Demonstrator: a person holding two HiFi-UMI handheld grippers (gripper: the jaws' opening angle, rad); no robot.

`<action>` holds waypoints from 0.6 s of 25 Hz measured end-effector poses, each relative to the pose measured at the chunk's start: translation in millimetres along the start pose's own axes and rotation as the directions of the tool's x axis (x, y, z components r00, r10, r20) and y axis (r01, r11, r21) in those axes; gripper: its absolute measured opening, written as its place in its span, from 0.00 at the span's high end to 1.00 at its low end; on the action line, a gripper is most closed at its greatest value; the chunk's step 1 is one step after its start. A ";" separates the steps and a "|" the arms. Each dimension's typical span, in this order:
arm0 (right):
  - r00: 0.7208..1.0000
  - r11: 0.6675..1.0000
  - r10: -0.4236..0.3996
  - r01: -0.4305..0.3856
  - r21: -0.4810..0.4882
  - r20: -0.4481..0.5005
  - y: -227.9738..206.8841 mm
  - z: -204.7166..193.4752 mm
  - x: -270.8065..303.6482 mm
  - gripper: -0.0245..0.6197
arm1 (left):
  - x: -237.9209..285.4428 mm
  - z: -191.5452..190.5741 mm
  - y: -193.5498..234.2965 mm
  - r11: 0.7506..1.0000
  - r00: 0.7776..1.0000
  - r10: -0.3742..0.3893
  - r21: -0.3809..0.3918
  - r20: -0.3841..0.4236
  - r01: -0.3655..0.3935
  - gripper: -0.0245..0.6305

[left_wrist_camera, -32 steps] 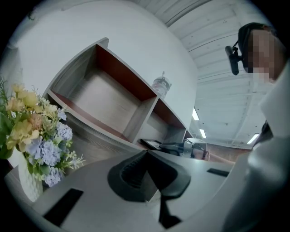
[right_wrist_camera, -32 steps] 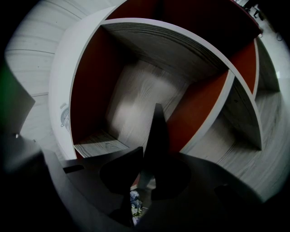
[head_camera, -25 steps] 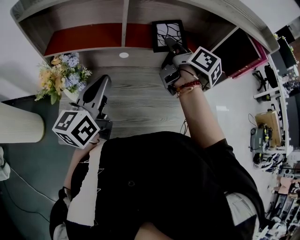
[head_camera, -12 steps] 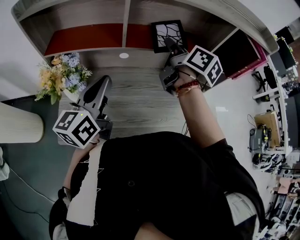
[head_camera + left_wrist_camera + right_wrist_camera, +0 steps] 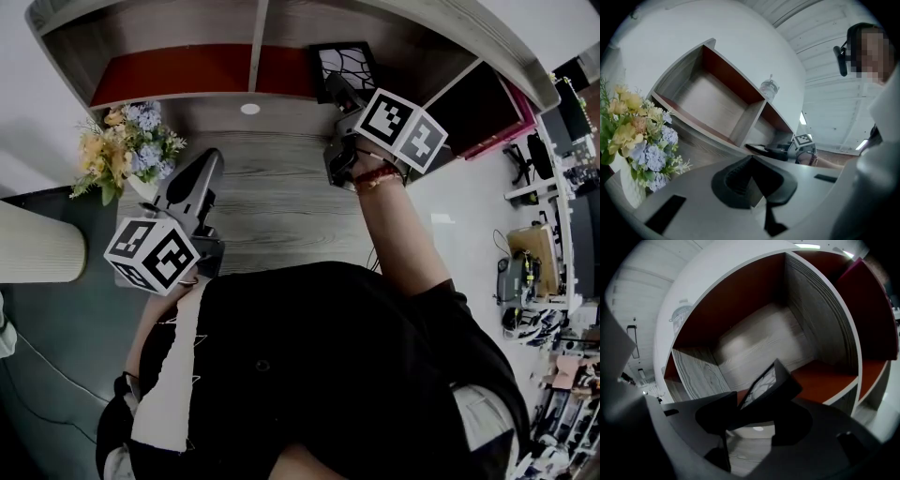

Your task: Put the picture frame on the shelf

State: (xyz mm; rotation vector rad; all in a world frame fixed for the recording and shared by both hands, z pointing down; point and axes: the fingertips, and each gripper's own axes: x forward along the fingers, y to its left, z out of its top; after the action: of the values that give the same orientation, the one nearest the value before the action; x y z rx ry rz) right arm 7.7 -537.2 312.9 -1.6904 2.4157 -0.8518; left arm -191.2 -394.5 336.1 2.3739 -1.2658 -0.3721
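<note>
Compared with a second ago, the right gripper [image 5: 337, 89] has rolled, so its marker cube shows a different face in the head view. The picture frame [image 5: 345, 64] now sits slightly deeper in the shelf [image 5: 187, 37]. The right gripper's jaws have just been opening. They stand spread, with the frame leaning tilted between them at the front of the shelf's right-hand compartment, over its red floor. Whether either pad still touches the frame cannot be told. The left gripper [image 5: 208, 164] is where it was, level over the wooden desk [image 5: 272, 197], its jaws pressed together on nothing.

There is one picture frame, black-edged with a white, dark-lined pattern. There are two grippers, each with one marker cube. The shelf shows two open compartments side by side, split by one upright divider. One bouquet of yellow and blue flowers [image 5: 131, 150] stands at the desk's left end. One glass jar [image 5: 768, 89] stands on top of the shelf.
</note>
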 end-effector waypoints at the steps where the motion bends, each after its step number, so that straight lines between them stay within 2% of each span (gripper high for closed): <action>1: 1.000 1.000 -0.008 0.008 -0.020 -0.012 -0.3 -1.4 0.6 0.62 | -0.1 0.0 0.7 1.000 1.000 0.000 -0.001 0.000 0.000 0.94; 10: 0.996 0.989 -0.041 0.029 -0.144 -0.084 6.3 -8.7 1.7 0.43 | -0.2 0.3 3.1 1.000 1.000 -0.003 -0.008 0.000 0.003 0.94; 15: 0.987 0.984 -0.008 -0.021 -0.178 -0.160 16.4 -18.5 2.9 0.30 | -0.5 0.0 6.4 1.000 1.000 -0.002 -0.015 0.003 0.002 0.94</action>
State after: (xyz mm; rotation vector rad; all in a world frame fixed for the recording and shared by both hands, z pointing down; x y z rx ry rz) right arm -14.1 -528.5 321.4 -1.7330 2.6778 -0.8210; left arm -196.0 -397.3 339.2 2.3632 -1.2575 -0.3841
